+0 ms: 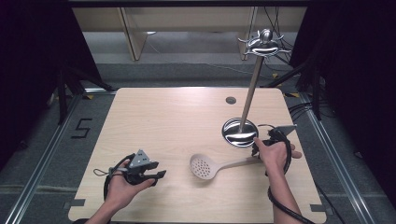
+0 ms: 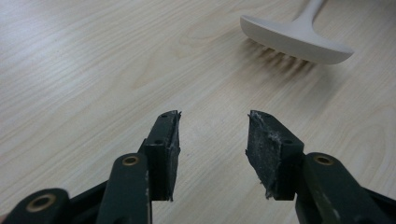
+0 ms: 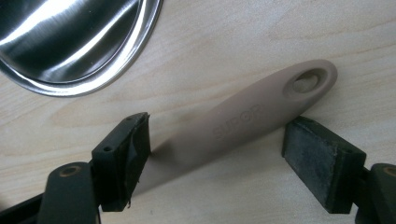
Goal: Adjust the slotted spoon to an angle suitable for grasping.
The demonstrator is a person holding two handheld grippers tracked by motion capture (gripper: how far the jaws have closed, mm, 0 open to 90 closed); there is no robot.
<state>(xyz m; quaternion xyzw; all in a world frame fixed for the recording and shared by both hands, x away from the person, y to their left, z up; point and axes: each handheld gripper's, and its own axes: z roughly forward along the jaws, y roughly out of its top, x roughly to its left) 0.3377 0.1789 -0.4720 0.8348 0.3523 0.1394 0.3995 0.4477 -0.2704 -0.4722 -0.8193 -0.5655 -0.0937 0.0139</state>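
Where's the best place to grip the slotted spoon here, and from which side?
Likely the handle, from above at the right gripper's side, jaws across its width. The spoon lies flat; the handle is narrow and straight, while the bowl is wide and shallow. The open jaws already straddle it near the hanging hole.

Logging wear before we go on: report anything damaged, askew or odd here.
The left gripper has a frayed, ragged pad on its right-hand jaw in its own view; bits hang off its edge. Otherwise nothing stands out: the slotted spoon lies flat on the table, and the utensil stand is upright.
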